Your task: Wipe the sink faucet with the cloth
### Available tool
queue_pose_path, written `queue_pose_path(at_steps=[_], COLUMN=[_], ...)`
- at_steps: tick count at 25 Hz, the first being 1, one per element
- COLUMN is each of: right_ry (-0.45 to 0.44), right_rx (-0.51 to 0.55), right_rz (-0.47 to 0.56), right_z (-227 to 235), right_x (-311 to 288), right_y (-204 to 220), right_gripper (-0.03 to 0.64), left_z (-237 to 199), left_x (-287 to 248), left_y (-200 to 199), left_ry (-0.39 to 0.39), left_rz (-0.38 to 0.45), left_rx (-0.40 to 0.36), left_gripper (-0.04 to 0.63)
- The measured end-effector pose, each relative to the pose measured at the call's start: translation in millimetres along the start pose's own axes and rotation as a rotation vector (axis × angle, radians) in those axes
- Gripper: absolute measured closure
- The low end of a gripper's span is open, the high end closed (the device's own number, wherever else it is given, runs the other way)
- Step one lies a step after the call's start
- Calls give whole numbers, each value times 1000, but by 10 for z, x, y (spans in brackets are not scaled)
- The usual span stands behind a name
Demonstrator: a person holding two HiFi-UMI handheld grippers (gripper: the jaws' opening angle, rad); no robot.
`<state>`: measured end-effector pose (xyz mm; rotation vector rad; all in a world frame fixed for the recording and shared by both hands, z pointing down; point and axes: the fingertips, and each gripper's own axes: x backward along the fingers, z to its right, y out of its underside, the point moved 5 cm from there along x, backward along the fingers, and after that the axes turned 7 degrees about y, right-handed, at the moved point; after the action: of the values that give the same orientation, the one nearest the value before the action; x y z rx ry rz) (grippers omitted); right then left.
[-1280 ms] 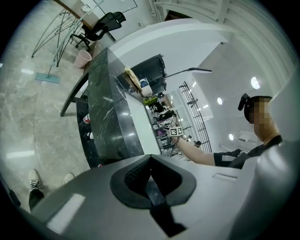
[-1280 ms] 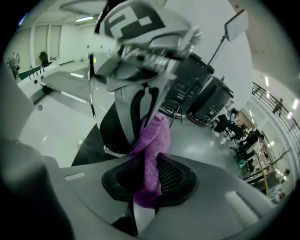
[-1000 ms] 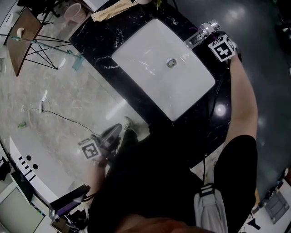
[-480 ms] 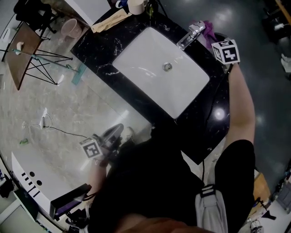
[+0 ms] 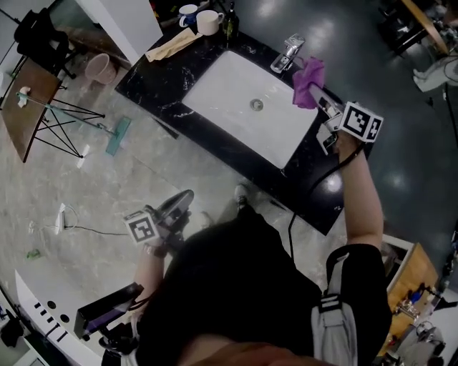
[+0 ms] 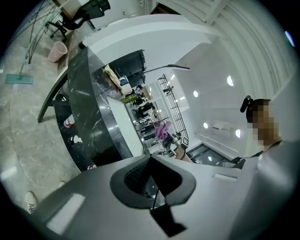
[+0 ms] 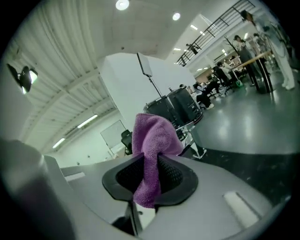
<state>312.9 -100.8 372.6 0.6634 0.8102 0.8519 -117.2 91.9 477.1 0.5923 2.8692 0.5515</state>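
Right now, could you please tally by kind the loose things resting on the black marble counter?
White ceramic mugs: 2
Dark bottle: 1
Flat tan paper piece: 1
Total: 4

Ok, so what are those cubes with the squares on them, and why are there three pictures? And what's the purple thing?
There's no robot here. A person holds a two-jaw gripper in each hand, and the marked cubes are parts of those grippers. One picture comes from a camera on the person's head, looking down. The other two come from cameras riding on each gripper, looking along its jaws. Below is a black counter with a white sink, a shiny faucet and two cups. The right gripper is shut on a purple cloth, held up near the faucet but apart from it. The left gripper hangs low beside the person, jaws together, holding nothing.
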Motion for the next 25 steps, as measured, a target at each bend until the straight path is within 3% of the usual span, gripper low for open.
queue_pose_path(at_steps=[4, 7, 9, 13, 16, 18, 22, 25], right_ry=[-154, -214, -228, -237, -251, -264, -289, -297], right_rx=[-87, -149, -202, -367, -419, -419, -470, -510], right_rz=[30, 28, 30, 62, 47, 29, 6, -37], right_z=[-768, -1220, -1460, -1834, -2178, -2396, -2644, -2746], right_x=[352, 530, 630, 803, 910, 985, 1144, 1228], right_y=[463, 892, 1189, 1807, 2232, 2448, 2752, 2922], right_gripper=[535, 535, 535, 535, 535, 535, 535, 534], left_z=[49, 106, 153, 293, 384, 434, 595, 661], left_x=[125, 136, 103, -5, -63, -86, -96, -123], left_y=[-8, -6, -7, 43, 149, 225, 393, 522], left_ry=[60, 116, 163, 257, 297, 338, 493, 534], left_rz=[-38, -89, -129, -228, -311, -353, -375, -390], left_rx=[-20, -37, -41, -42, -42, -13, 143, 205], left_gripper=[594, 579, 536, 378, 292, 242, 140, 107])
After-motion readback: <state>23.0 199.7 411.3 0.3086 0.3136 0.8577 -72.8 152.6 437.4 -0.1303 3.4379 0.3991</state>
